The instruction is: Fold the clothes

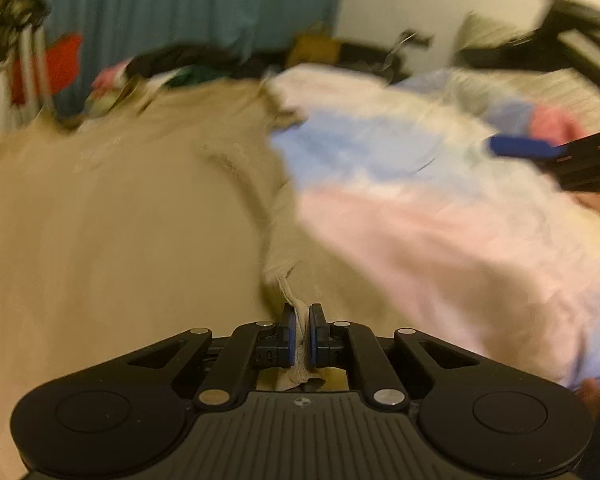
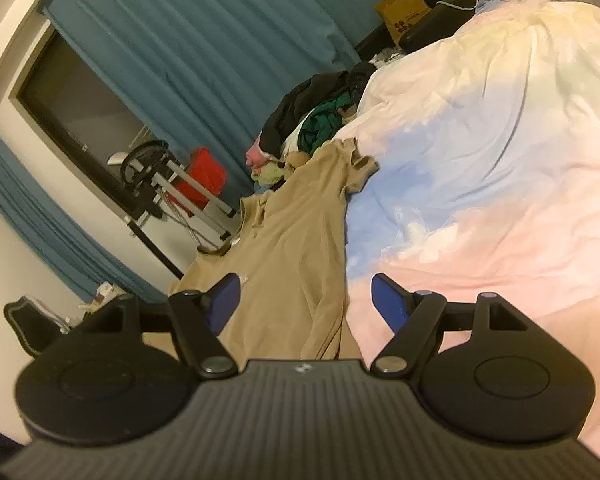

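My left tool (image 1: pixel 300 334) is clamped on the near hem of the tan shirt (image 1: pixel 140 184); the shirt runs lengthwise away from me across the bed (image 2: pixel 500 140); my right tool (image 2: pixel 306 300), jaws apart and empty, hovers over its right edge.

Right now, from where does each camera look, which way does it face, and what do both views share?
Left wrist: sits on the left gripper, facing along its jaws, shut on a fold of the tan shirt; the right gripper shows at the right edge.
Right wrist: sits on the right gripper, jaws open, facing the shirt and teal curtain.
Shared: shirt, pastel duvet, curtain.
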The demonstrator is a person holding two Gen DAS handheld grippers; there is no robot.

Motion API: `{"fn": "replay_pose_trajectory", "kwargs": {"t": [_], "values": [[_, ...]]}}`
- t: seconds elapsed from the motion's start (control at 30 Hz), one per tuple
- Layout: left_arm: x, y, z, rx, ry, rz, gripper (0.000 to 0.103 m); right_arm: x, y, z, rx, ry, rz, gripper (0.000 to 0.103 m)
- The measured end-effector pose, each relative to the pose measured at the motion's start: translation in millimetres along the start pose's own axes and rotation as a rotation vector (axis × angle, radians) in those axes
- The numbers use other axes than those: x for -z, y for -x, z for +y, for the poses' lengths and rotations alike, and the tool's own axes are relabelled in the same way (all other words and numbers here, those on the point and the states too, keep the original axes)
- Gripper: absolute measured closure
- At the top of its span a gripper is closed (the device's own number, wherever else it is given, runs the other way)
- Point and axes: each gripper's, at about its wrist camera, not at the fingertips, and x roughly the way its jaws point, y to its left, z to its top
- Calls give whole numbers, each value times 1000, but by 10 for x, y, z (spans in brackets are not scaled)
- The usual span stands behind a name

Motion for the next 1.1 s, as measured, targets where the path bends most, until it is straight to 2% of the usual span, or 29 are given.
{"fn": "replay_pose_trajectory", "kwargs": {"t": [0.1, 0.2, 0.33, 0.47, 0.57, 0.6, 0.63, 0.7, 0.77, 0.83, 0.9, 1.0, 1.1], "values": [[-102, -7, -212, 90, -10, -32, 97, -72, 123, -56, 5, -22, -74, 28], [-177, -120, -473, 160, -51, -30, 97, -151, 239, -84, 31, 5, -149, 28], [-158, -570, -772, 174, -92, 46, 97, -179, 236, -125, 37, 25, -167, 28], [-68, -867, -774, 166, -74, 108, 95, -146, 109, -123, -1, 44, -127, 28], [-103, -850, -702, 173, -23, 121, 83, -116, 27, -79, -28, 85, -107, 28], [-131, -814, -676, 171, -4, 128, 74, -105, 22, -53, -36, 96, -105, 28], [-152, -744, -660, 170, 3, 123, 60, -94, 21, -25, -44, 106, -104, 28], [-198, -595, -602, 146, 11, 105, 44, -80, 69, 39, -49, 139, -139, 28], [-249, -439, -508, 112, 6, 84, 40, -72, 135, 104, -45, 182, -181, 28], [-308, -241, -368, 48, 3, 51, 32, -57, 187, 149, -41, 214, -207, 28], [-357, -25, -204, -11, 9, -1, 25, -47, 199, 173, -44, 225, -209, 28], [-425, 274, 55, -111, 41, -82, 22, -16, 199, 229, -50, 245, -208, 28], [-469, 546, 290, -183, 78, -145, 15, 37, 187, 292, -61, 267, -196, 28]]}}
